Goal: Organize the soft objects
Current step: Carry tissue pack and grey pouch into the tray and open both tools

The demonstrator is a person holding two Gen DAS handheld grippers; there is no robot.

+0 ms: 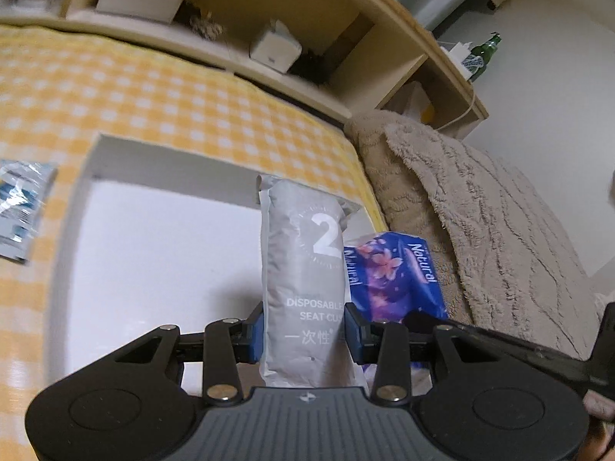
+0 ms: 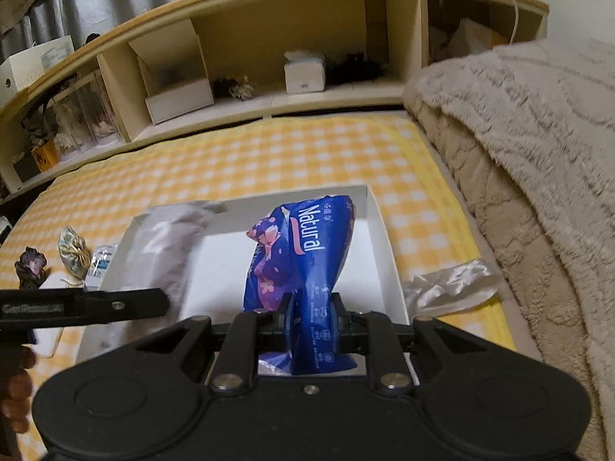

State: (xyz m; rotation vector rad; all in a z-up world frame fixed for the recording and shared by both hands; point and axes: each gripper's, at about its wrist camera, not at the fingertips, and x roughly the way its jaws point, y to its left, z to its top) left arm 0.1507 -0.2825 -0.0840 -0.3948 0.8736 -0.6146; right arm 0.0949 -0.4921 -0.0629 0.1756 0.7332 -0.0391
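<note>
Your left tongs (image 1: 303, 330) are clamped on the grey plastic pouch of disposable seat covers (image 1: 301, 269), gripped low on its length so most of it stands up toward the centre of the left wrist frame, over the shallow white cardboard box (image 1: 153, 253) that fills the middle of that view. Your right tongs (image 2: 312, 322) are pinched on the blue floral tissue pack marked "Natural" (image 2: 296, 257), near its lower end, above the same box at the centre of the right wrist view. Both packs look light, soft and compressible: the blue one already buckles and twists above the grip, and the grey one bulges between the pads. Their film wrappers are probably slick, so a hold near an end may let them swing or slip; taking them nearer mid-body would steady them. The box sits on the yellow-and-white checked bed cover (image 2: 269, 153), with the beige fleece blanket (image 2: 538, 153) at the right of the frame.
</note>
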